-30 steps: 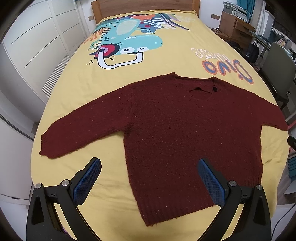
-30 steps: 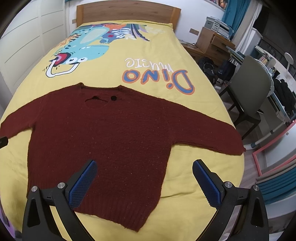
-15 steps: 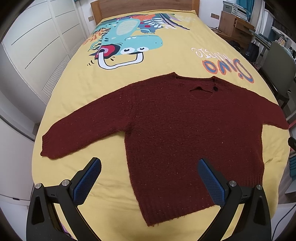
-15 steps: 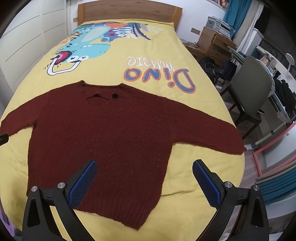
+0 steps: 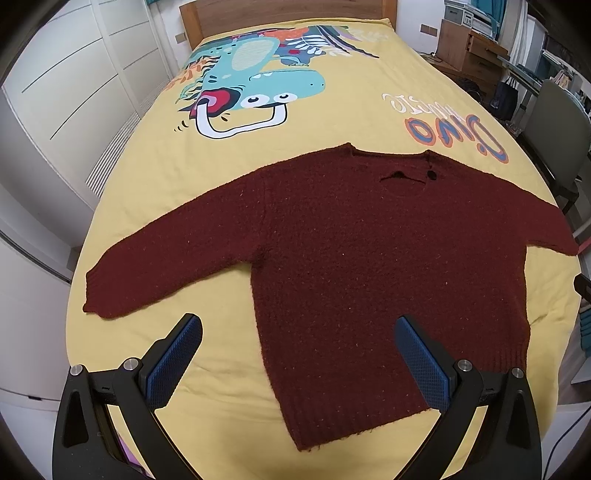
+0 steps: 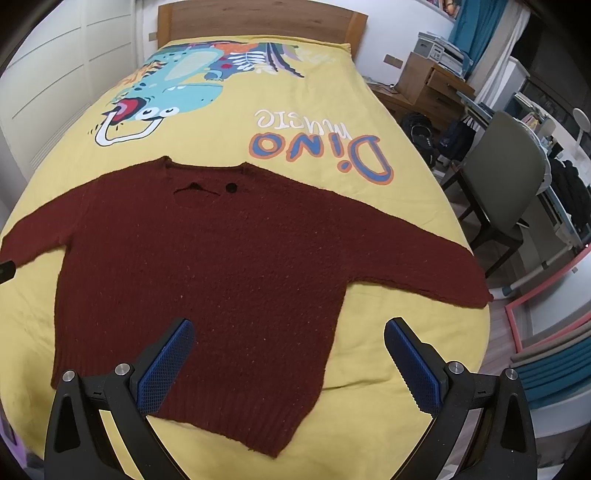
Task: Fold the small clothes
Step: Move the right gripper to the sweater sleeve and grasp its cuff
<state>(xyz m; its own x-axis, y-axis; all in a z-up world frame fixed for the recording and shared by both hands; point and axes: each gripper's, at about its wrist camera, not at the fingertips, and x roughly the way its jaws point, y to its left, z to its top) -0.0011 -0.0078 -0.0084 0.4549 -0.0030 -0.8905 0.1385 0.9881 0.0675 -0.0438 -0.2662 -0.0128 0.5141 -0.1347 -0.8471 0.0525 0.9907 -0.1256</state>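
Sweater (image 5: 369,258) is lying flat and unfolded, sleeves out, below the dinosaur print (image 5: 251,92) on the bedspread (image 5: 332,122); left gripper (image 5: 295,354) and right gripper (image 6: 288,350) are hovering spread, gripping nothing, folding apparently not begun.

Bedroom. Bed (image 6: 229,122) with yellow dino-print cover, "Dino music" lettering, wooden headboard (image 6: 258,22) against white back wall. White panelled wardrobe doors (image 5: 74,74) along left side. Right side: wooden drawer unit (image 6: 428,85) with printer (image 6: 437,50) on top, grey-green chair (image 6: 506,162) at a desk, dark bags (image 6: 419,131) on wood floor, teal curtain (image 6: 476,26) in far corner. Even indoor lighting.
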